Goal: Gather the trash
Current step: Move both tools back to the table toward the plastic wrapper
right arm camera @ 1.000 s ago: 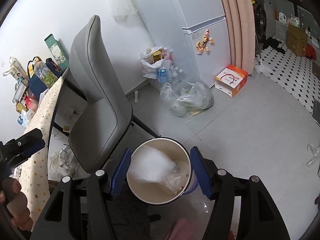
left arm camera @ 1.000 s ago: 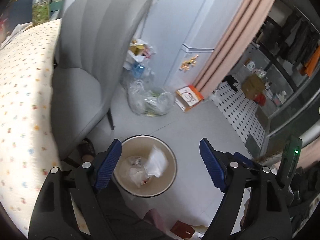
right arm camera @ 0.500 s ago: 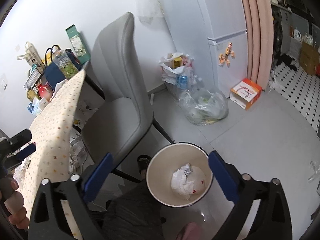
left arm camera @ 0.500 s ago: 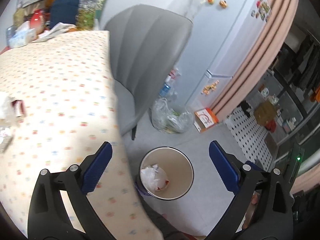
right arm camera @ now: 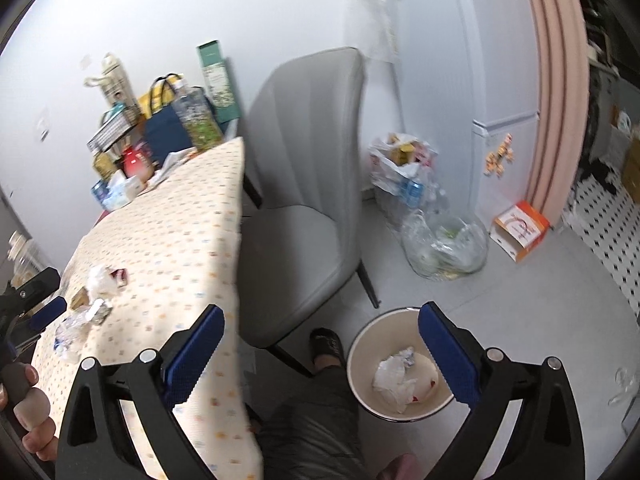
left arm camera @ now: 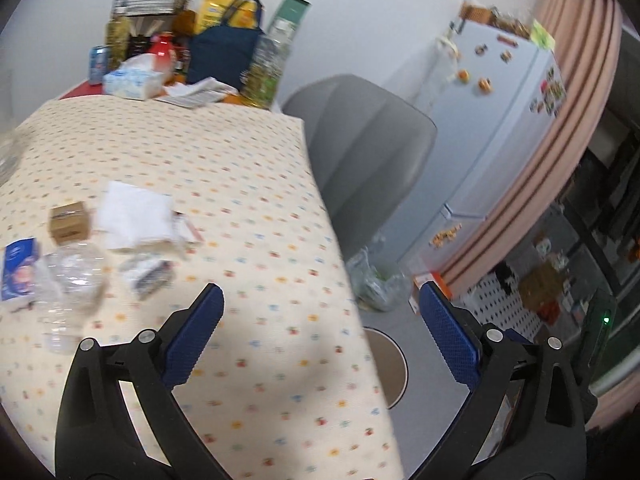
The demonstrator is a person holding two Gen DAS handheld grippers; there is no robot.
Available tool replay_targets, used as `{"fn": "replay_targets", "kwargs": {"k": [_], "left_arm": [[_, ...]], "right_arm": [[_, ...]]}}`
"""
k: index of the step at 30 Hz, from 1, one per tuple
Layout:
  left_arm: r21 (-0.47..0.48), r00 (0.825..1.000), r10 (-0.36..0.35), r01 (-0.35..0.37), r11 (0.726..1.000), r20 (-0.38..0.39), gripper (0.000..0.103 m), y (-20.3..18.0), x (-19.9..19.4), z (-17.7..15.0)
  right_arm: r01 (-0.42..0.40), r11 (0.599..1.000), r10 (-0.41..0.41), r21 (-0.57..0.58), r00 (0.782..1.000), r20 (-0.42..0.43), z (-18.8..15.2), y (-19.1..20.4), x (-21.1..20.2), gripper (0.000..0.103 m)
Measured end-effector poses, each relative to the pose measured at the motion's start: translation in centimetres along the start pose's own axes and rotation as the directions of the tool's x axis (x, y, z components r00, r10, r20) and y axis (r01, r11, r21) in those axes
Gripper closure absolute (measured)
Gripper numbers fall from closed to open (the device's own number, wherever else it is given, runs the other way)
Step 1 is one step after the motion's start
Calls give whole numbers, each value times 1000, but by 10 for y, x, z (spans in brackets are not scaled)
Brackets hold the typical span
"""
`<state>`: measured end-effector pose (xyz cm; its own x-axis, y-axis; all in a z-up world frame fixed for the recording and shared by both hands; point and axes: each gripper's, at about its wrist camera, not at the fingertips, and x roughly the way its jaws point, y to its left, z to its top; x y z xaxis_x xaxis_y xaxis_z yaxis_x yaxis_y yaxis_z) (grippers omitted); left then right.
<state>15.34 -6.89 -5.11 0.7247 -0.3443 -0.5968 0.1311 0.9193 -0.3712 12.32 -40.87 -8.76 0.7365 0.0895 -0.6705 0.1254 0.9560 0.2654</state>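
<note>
The right tongs stand wide open with nothing between their 2 blue pads. Below them on the floor sits a cream bin holding crumpled white paper. A grey chair stands beside the bench, where wrappers and a crushed clear bottle lie near the left tongs.

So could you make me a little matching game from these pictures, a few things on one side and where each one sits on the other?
Things:
1. crumpled tissue
2. small cardboard box
3. orange carton
4. grey chair

Places:
A. on the floor by the pink curtain
B. inside the bin
C. on the dotted tablecloth
D. beside the table's edge

Pairs: 1-B, 2-C, 3-A, 4-D
</note>
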Motion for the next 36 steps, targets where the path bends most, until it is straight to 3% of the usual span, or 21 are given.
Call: {"fn": "replay_targets", "kwargs": {"k": [12, 22, 36], "left_arm": [[-152, 992, 75, -59, 987, 100, 6, 90, -57, -4], [-257, 981, 143, -105, 961, 133, 6, 154, -95, -10], [-362, 971, 217, -167, 917, 104, 7, 213, -94, -18]], "right_arm": [[-38, 987, 40, -155, 999, 7, -2, 103, -18, 8], [-92, 952, 92, -291, 996, -13, -14, 185, -16, 8], [-224, 885, 201, -408, 975, -100, -25, 252, 21, 8]]}}
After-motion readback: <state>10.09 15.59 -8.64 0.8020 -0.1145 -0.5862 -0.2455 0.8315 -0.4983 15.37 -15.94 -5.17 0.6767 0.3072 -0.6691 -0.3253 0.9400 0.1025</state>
